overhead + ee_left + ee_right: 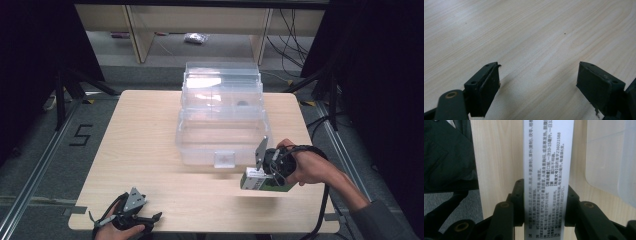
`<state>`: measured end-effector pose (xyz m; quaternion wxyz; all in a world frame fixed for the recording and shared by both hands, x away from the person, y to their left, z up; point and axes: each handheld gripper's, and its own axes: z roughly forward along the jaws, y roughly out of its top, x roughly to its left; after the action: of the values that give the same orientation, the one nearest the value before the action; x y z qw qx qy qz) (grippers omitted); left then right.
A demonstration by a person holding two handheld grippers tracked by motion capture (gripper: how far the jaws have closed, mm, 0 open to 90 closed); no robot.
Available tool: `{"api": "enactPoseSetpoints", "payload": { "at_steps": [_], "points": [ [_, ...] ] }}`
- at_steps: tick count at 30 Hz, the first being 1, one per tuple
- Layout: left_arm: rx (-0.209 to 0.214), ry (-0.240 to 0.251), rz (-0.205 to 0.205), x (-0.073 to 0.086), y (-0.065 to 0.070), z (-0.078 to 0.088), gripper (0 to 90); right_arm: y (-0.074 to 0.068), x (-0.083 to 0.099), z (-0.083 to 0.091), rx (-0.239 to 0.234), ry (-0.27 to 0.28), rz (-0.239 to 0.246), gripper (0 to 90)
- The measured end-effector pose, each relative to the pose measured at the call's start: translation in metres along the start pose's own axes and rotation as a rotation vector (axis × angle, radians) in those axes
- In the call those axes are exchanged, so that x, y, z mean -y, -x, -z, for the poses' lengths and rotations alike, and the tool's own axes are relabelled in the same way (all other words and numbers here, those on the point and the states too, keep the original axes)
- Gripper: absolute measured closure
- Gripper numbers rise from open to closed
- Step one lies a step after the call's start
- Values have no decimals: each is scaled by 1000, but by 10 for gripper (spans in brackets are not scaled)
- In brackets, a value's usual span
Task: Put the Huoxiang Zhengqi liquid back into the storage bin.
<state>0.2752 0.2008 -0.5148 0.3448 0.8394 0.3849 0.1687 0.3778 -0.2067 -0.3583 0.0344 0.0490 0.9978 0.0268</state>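
A green and white medicine box (263, 181) hangs just above the table near its front right, in front of the clear bin. My right gripper (261, 176) is shut on it. In the right gripper view the box's white printed face (545, 170) runs up between the two black jaws, which press on its long sides. My left gripper (150, 220) lies low at the table's front left edge. Its jaws stand wide apart over bare wood in the left gripper view (537, 85), with nothing between them.
A clear plastic storage bin (222, 142) with its lid thrown back (222, 82) stands at the table's middle back; a corner of it (614, 165) lies close on the right of the held box. Dark curtains and tripod legs flank the table.
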Motion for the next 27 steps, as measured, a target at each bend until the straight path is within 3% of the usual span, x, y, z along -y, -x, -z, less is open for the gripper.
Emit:
{"api": "enactPoseSetpoints", "payload": {
  "at_steps": [1, 2, 4, 5, 10, 11, 13, 14, 15, 16, 20, 22, 23, 25, 26, 27],
  "points": [
    [1, -3, 1, 0, 0, 1, 179, 3, -3, 1, 3, 3, 36, 640],
    [5, 0, 2, 0, 0, 1, 180, 2, -4, 3, 7, -5, 6, 640],
    [14, 0, 1, 0, 0, 2, 180, 6, -8, 4, 18, -3, 48, 640],
    [14, 3, 4, 0, 0, 2, 180, 5, -9, 6, 20, -12, 11, 640],
    [10, -4, 0, 0, 0, 1, 180, 12, -15, 14, 14, 8, 46, 640],
    [14, 7, 12, 0, 1, 1, 180, 10, -15, 17, 17, 2, 13, 640],
    [15, 3, 4, 0, 0, 2, 180, 15, -18, 21, 17, 20, 62, 641],
    [13, 4, 7, 0, 0, 2, 180, 14, -19, 24, 17, 7, 23, 641],
    [6, 3, 6, 0, 0, 2, 180, 18, -20, 26, 18, 22, 68, 641],
    [16, 11, 15, 1, 1, 1, 180, 17, -21, 30, 20, 10, 32, 641],
    [7, 5, 5, 0, 1, 1, 179, 22, -26, 42, 15, 18, 36, 641],
    [7, 3, 3, 0, 1, 1, 180, 27, -29, 46, 22, 29, 70, 641],
    [10, 6, 7, 0, 1, 1, 179, 27, -30, 49, 17, 20, 36, 641],
    [15, 3, 4, 0, 1, 2, 179, 33, -33, 53, 23, 28, 67, 641],
    [15, 3, 5, 1, 1, 2, 180, 34, -34, 55, 27, 23, 43, 641],
    [17, 11, 15, 1, 1, 1, 180, 38, -36, 55, 25, 30, 78, 641]
  ]
}}
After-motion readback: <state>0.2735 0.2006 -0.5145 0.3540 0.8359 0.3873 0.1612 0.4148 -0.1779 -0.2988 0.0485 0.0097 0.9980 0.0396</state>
